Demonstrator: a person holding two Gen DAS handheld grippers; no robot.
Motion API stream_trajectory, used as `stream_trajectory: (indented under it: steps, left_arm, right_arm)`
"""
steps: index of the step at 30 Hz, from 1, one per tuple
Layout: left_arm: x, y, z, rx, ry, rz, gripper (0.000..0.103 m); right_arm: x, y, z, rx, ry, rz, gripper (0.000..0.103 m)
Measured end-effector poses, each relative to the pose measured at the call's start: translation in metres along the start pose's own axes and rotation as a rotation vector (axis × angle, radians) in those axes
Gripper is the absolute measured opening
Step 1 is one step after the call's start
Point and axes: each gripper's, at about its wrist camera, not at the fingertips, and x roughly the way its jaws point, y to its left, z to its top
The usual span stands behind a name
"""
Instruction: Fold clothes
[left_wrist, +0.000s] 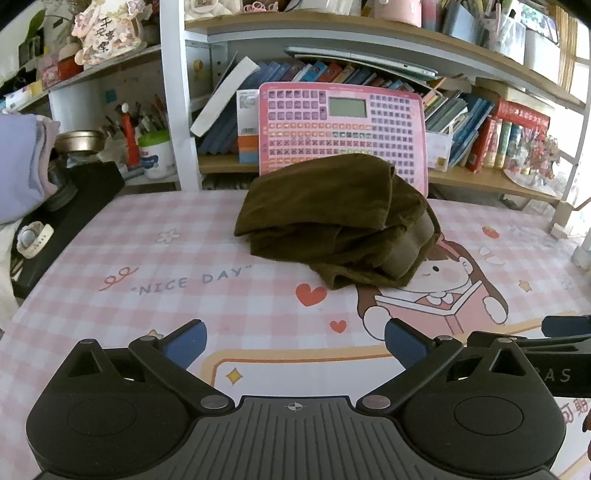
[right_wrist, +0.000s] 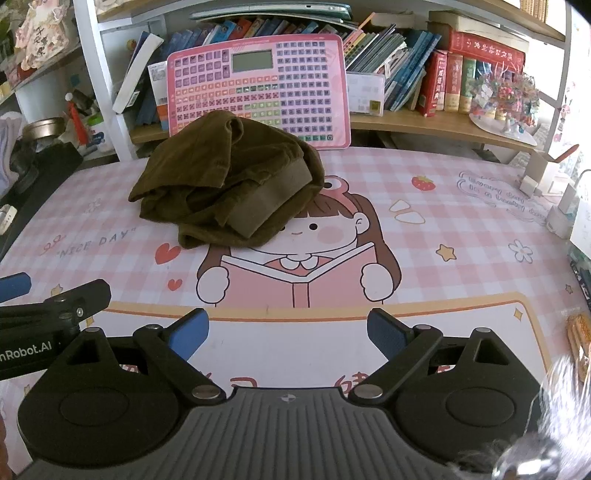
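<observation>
One olive-brown garment lies bundled toward the back edge of one pink checked desk mat. One pink keypad learning board stands at that back edge. Two grippers hang over the front edge: left gripper, right gripper, four blue pads altogether.

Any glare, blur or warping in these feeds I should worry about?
Left wrist view: fisheye bends the shelves; the window side is blown out; the crumpled dark olive-brown garment stays sharp. Right wrist view: same curvature, plus a blurry whitish smear bottom right.
</observation>
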Motion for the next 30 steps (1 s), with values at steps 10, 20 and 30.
stream_trajectory:
  steps: [10,20,30]
  left_arm:
    - [0.0016,0.0093,-0.0038,0.011,-0.006,-0.019,0.103]
    - [0.0002,0.0093,-0.0054,0.005,0.004,-0.008,0.103]
    - [-0.0008,0.0072,-0.0033,0.001,0.014,-0.001,0.103]
  right_arm:
    - [-0.0020,0.0006,-0.0014,-0.001,0.000,0.002,0.093]
    - [-0.0029,0.0013,-0.0014,-0.002,-0.003,0.004,0.093]
    - [-0.0034,0.0014,-0.0021,-0.003,-0.002,0.004,0.093]
